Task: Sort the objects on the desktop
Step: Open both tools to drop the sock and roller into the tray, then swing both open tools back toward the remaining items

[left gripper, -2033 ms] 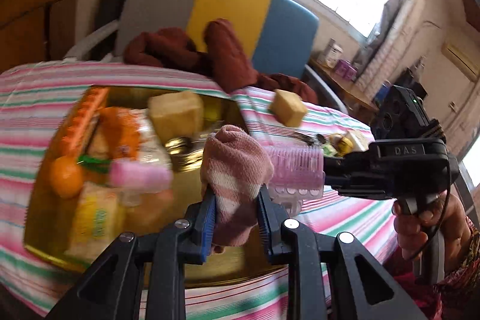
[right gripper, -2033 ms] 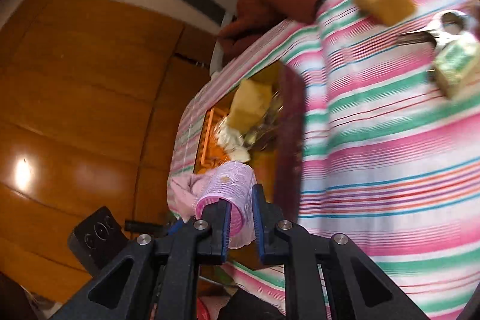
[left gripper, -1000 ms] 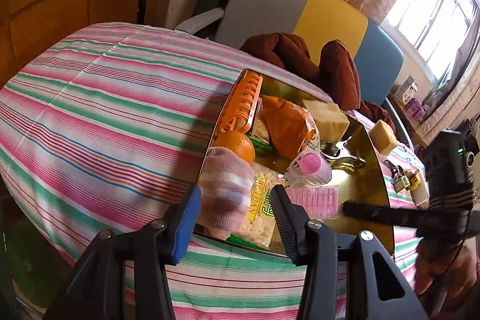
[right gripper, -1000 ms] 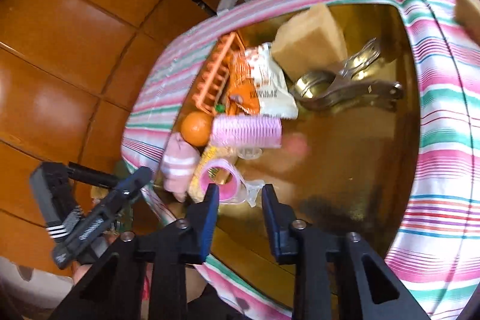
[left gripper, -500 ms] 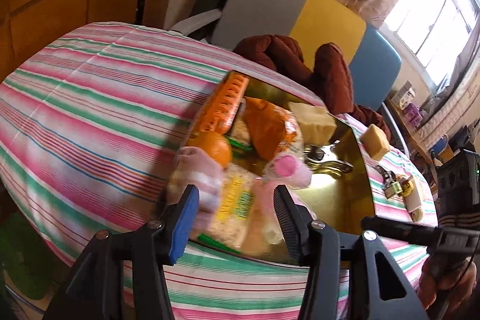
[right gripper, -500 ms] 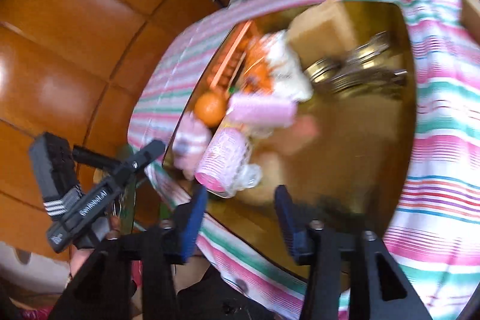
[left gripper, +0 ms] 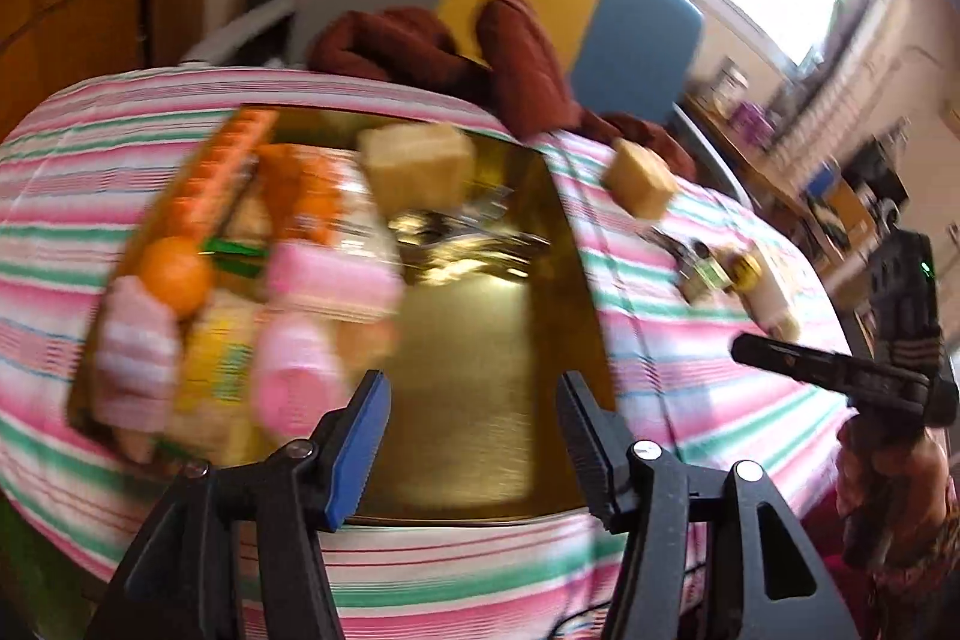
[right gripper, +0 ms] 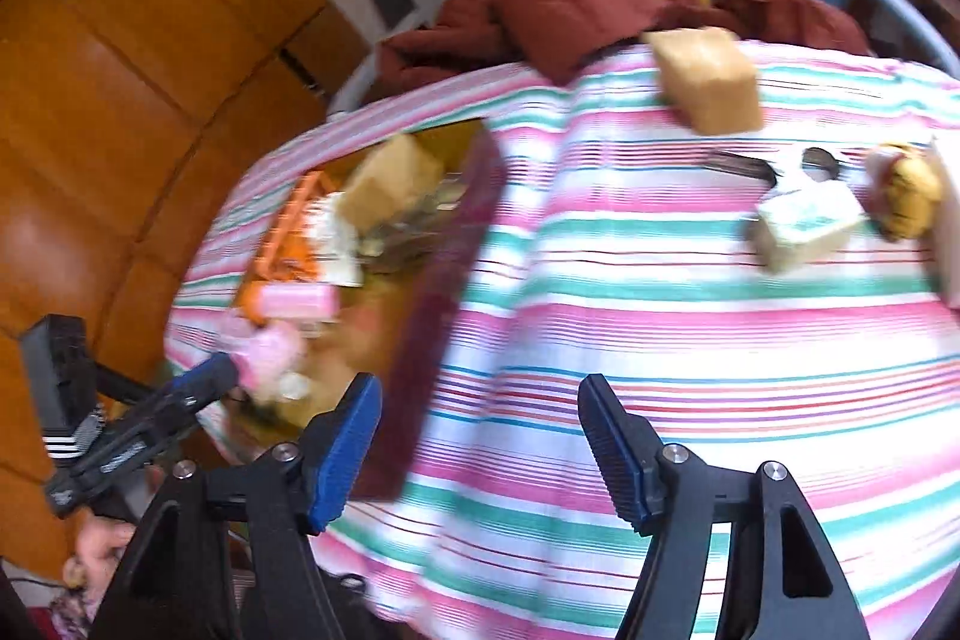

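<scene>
Left gripper: jaws wide, empty, over bare tray floor; right gripper: jaws wide, empty, above striped cloth; sponge block at 1 o'clock on cloth near far edge, likely light, soft, grip across flat sides; small items at 2 o'clock; open room between

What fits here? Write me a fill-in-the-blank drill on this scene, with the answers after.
1. Both the left gripper and the right gripper are ____.
2. The orange lies inside the gold ____.
3. The tan block rests on the striped ____, outside the tray.
4. The cloth behind the table is dark ____.

Answers: open; tray; tablecloth; red
</scene>
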The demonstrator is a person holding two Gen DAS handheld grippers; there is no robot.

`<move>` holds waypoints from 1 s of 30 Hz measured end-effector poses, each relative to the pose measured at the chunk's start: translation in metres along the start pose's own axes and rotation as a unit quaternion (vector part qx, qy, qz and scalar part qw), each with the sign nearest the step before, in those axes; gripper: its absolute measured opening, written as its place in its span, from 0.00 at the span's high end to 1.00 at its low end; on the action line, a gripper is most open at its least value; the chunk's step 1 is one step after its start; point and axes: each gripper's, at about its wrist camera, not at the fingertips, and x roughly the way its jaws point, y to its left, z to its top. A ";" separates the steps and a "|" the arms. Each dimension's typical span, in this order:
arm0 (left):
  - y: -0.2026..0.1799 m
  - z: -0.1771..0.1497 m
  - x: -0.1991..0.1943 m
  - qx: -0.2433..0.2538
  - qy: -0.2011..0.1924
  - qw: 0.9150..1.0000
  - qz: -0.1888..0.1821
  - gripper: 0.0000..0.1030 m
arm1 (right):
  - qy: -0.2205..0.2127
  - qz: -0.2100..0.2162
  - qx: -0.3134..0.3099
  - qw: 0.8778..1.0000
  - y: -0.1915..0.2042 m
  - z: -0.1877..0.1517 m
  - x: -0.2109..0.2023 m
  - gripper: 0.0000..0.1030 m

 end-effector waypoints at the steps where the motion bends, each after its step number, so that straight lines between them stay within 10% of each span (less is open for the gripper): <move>1: -0.009 0.000 0.002 0.009 0.003 1.000 -0.005 0.44 | 0.002 -0.005 -0.005 1.000 -0.010 -0.001 -0.004 0.34; 15: -0.120 -0.007 0.058 0.116 0.069 0.990 -0.046 0.43 | 0.003 -0.099 0.071 0.993 -0.130 -0.001 -0.051 0.45; 30: -0.147 -0.013 0.090 0.135 0.104 0.984 -0.046 0.43 | -0.124 -0.227 0.141 0.956 -0.265 0.068 -0.116 0.38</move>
